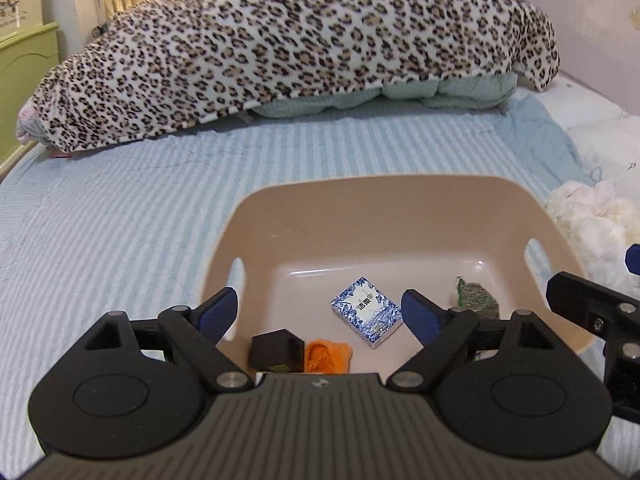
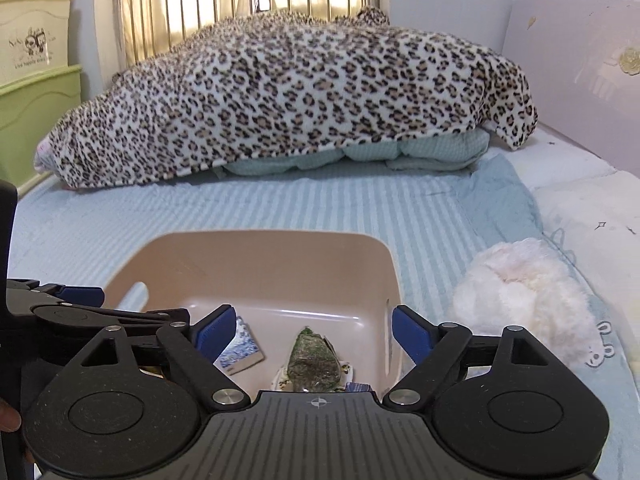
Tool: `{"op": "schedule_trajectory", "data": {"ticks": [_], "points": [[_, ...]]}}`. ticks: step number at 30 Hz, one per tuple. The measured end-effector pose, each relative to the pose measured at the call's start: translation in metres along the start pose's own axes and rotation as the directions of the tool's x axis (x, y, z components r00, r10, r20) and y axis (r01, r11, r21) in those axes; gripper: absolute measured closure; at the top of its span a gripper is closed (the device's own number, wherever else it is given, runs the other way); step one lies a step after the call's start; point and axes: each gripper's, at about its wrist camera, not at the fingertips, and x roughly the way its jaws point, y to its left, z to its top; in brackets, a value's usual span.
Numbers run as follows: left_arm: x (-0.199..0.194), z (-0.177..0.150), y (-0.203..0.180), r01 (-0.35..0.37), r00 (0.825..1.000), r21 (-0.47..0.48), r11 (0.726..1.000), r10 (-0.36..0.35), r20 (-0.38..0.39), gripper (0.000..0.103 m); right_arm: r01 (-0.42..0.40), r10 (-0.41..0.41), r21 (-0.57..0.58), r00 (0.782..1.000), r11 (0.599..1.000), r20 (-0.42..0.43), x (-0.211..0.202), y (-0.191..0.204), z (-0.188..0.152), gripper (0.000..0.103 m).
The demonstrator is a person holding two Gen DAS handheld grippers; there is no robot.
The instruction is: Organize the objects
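Beige plastic basin [image 1: 400,216] on the striped blue bedsheet [image 1: 120,220], holding blue-white card box [image 1: 366,312], green packet [image 1: 478,300], black box [image 1: 276,350], orange piece [image 1: 326,356]. Both left gripper [image 1: 320,312] and right gripper [image 2: 310,330] spread wide, empty, above basin; probably best kept clear of basin rim, descending straight onto next item. Leopard blanket [image 2: 280,92] beyond basin, white plush toy [image 2: 520,292] just right of basin, probably next pick.

One tan basket [image 1: 400,216] sits on the bed. Inside it are four small things: one blue-and-white box [image 1: 366,317] in the middle, one green packet [image 1: 476,294] at 3 o'clock from it, one black block [image 1: 276,349] and one orange toy [image 1: 327,356] at 7 o'clock. One leopard blanket [image 1: 280,52] lies at 12 o'clock. One white fluffy toy [image 2: 524,296] sits at 3 o'clock.
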Motion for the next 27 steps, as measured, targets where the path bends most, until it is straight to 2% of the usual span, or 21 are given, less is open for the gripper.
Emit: {"op": "schedule_trajectory", "data": {"ticks": [6,14,17,20,27], "points": [[-0.045,-0.011,0.011,0.007,0.999,-0.01,1.0,-0.007,0.036,0.011,-0.024,0.024,-0.002,1.0,1.0,0.02,-0.038,0.007,-0.01,0.013],[-0.102,-0.038,0.023,0.002,0.997,-0.029,1.0,0.001,0.082,0.011,-0.027,0.03,-0.03,0.995,0.999,0.09,-0.089,0.012,-0.025,0.013],[-0.118,-0.05,0.026,0.013,0.996,-0.037,0.999,-0.009,0.089,0.011,-0.037,0.04,-0.037,0.996,0.999,0.084,-0.104,0.012,-0.032,0.011],[-0.135,-0.063,0.027,-0.007,0.994,-0.035,0.999,0.011,0.112,0.011,-0.047,0.051,-0.046,0.995,0.998,0.084,-0.118,0.014,-0.041,0.011],[-0.165,-0.091,0.026,0.02,0.992,-0.046,0.999,-0.014,0.126,0.011,-0.069,0.074,-0.054,0.993,0.996,0.089,-0.149,0.018,-0.057,0.011]]}}
